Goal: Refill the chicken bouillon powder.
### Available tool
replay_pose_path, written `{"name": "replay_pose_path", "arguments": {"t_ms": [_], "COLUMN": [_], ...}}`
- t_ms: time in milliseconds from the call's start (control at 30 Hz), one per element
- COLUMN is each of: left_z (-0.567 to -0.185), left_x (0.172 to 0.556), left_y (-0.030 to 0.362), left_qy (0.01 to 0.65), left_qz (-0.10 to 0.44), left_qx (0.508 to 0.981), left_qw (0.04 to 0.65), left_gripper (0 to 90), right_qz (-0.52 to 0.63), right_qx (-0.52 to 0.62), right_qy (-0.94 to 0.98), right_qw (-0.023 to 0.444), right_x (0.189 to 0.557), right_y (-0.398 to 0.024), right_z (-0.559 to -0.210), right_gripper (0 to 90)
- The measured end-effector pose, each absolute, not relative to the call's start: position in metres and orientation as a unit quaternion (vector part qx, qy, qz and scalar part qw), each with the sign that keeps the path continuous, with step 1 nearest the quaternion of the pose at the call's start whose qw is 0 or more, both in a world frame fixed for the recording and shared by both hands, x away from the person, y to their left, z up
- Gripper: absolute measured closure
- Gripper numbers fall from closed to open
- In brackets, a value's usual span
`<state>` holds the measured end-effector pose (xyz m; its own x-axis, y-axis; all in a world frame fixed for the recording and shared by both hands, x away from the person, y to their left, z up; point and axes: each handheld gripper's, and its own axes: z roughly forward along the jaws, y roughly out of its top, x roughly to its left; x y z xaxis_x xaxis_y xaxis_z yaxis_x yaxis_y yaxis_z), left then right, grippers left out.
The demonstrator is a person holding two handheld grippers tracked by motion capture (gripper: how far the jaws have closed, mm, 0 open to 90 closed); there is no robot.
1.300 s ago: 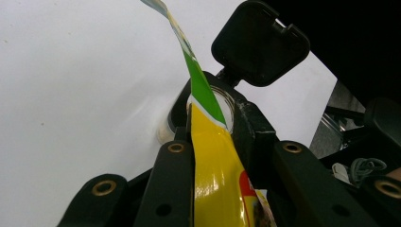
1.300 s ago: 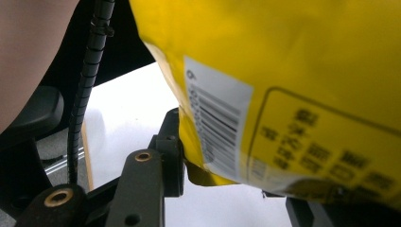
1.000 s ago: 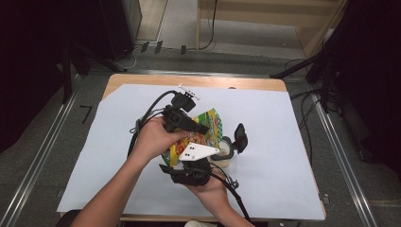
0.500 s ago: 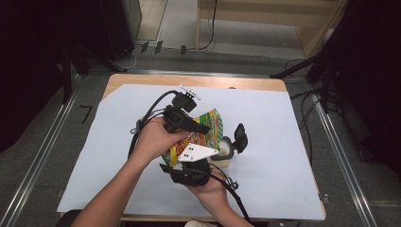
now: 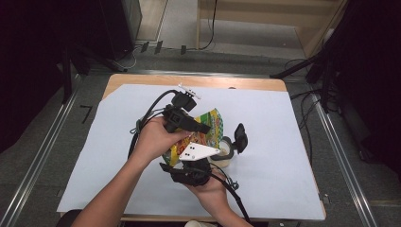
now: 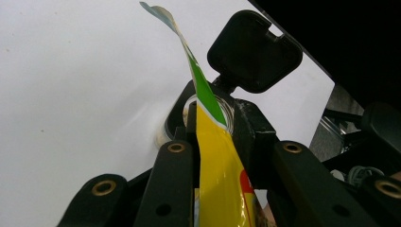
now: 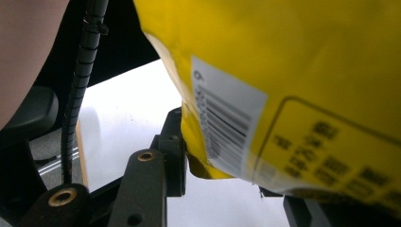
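High view: fixed overhead, looking forward and down at the white-covered table (image 5: 283, 142). Left gripper view: close, along its jaws at the yellow-green foil pouch (image 6: 217, 175). Right gripper view: tighter, under that pouch (image 7: 302, 71). All share it.

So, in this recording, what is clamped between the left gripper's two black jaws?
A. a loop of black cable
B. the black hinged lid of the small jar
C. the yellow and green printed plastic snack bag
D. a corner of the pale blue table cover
C: in the left gripper view the left gripper has its jaws pressed on the thin edge of the yellow and green printed plastic snack bag, above the small clear jar and its black flip lid.
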<state>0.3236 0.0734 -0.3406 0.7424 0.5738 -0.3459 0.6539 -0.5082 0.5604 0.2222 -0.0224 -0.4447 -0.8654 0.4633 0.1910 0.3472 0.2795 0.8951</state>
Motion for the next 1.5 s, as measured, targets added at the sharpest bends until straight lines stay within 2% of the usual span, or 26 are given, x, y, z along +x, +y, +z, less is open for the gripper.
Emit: {"name": "replay_pose_path", "arguments": {"t_ms": [533, 1500], "left_z": [-0.3402, -0.3433], "left_x": [0.3236, 0.3251], "left_y": [0.071, 0.0724], "left_qy": [0.353, 0.351], "left_qz": [-0.058, -0.061], "left_qx": [0.867, 0.865], "left_qw": [0.347, 0.353], "left_gripper": [76.1, 76.2], "right_qz": [0.551, 0.542], "right_qx": [0.267, 0.258], "right_qy": [0.789, 0.798], "right_qw": [0.039, 0.053], "right_x": [0.2236, 0.2248], "right_y": [-0.0242, -0.0249], "right_z": [-0.4446, -0.4464], "right_gripper": [63.2, 63.0]}}
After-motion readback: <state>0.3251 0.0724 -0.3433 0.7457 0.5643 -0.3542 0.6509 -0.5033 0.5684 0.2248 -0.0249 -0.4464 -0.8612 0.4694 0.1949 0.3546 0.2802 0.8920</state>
